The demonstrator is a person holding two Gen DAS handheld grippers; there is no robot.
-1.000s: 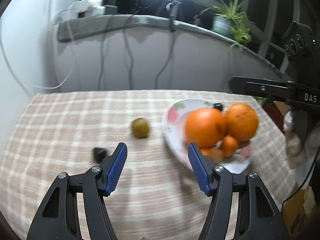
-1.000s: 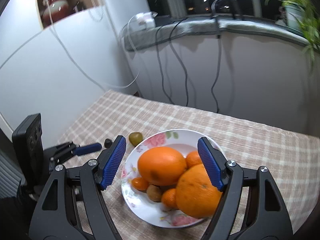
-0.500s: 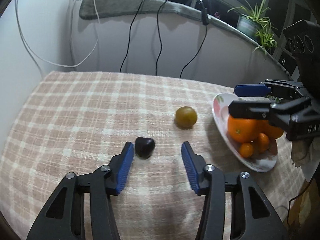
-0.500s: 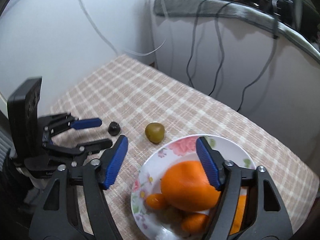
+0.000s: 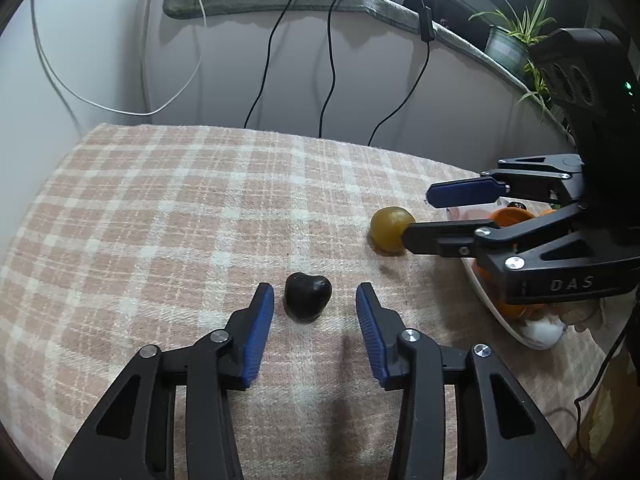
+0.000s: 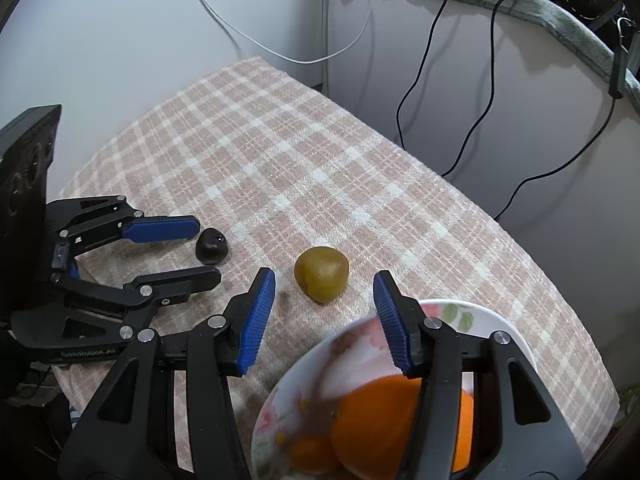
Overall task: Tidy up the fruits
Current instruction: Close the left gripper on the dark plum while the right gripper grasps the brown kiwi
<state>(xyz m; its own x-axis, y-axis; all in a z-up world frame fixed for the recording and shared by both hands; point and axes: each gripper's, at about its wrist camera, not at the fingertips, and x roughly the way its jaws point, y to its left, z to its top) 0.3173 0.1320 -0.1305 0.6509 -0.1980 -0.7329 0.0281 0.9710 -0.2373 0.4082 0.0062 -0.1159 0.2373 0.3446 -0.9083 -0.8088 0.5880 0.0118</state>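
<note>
- Two loose fruits lie on the checked table (image 5: 168,208), each lined up ahead of its own tool: the dark fruit (image 5: 308,295) sits low in the left wrist frame, just past the tips of the left tool (image 5: 315,300), nearer the left pad.
- The left tool's jaws are closing, the dark fruit ahead of the gap and no pad touching it.
- The green-yellow fruit (image 6: 321,274) lies at centre of the right wrist frame, just beyond the right tool (image 6: 324,294); those jaws are closing too, with nothing pinched.
- Neither fruit shows a marked long axis; both look roundish.
- The floral plate (image 6: 496,322) of oranges (image 6: 376,428) fills the lower right, beside the right tool's right finger.
- The two tools work near each other, so crowding looks the likeliest hindrance.
</note>
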